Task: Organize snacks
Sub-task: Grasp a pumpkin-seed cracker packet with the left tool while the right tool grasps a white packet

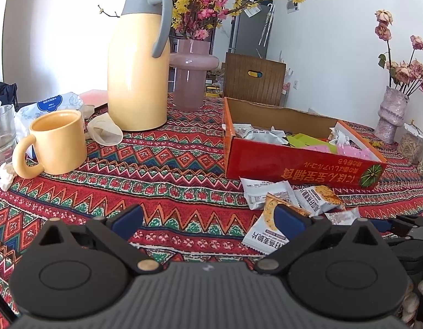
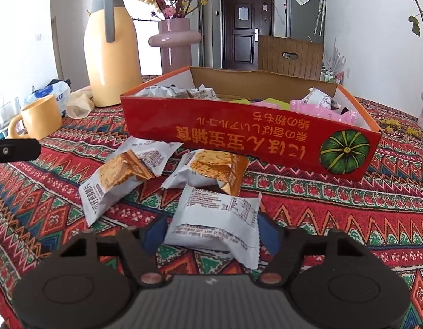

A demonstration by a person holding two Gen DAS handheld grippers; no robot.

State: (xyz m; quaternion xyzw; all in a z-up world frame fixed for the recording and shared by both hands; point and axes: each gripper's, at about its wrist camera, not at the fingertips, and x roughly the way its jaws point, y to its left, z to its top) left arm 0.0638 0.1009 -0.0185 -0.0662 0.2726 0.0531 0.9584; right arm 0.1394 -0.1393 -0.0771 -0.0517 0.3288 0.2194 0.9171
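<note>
A red cardboard box [image 1: 299,164] holding several wrapped snacks sits on the patterned tablecloth; it also shows in the right wrist view [image 2: 239,137]. Several white snack packets [image 1: 269,192] lie loose in front of it. My left gripper [image 1: 208,219] is open and empty, just left of the packets. My right gripper [image 2: 211,233] has its fingers on both sides of a white packet [image 2: 217,224] that lies on the cloth, touching or nearly so. Two more packets [image 2: 118,181] [image 2: 211,170] lie just beyond it.
A yellow thermos jug [image 1: 140,63], a yellow mug [image 1: 58,142], a pink vase with flowers [image 1: 192,74], a glass [image 1: 3,128] and a wipes pack [image 1: 49,107] stand at the left. Another vase [image 1: 389,112] stands at the far right. A wooden chair [image 1: 252,79] is behind the box.
</note>
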